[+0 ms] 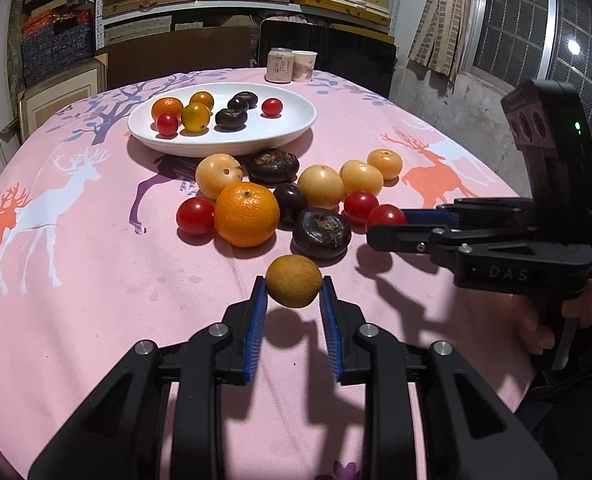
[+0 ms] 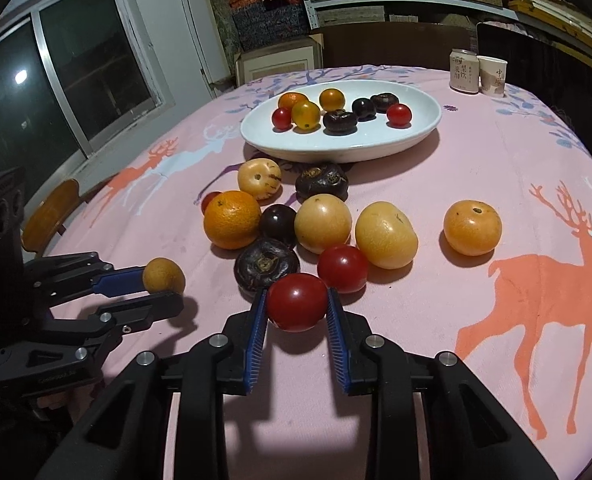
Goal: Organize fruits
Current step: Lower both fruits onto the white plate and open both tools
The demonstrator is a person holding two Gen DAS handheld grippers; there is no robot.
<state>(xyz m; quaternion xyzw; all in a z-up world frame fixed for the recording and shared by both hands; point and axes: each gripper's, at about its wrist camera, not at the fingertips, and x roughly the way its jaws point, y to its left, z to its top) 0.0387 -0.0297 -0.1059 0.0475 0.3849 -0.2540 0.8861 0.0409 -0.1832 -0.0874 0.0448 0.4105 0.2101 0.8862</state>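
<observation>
The left gripper holds a small brown round fruit between its blue pads, lifted above the pink deer tablecloth. At about 12 o'clock from it lies the loose pile: an orange, dark water chestnuts, pale yellow fruits and cherry tomatoes. Further at 12 o'clock stands the white plate, already carrying some fruits. At 2 o'clock, the right gripper is closed on a red cherry tomato at the near edge of the pile.
</observation>
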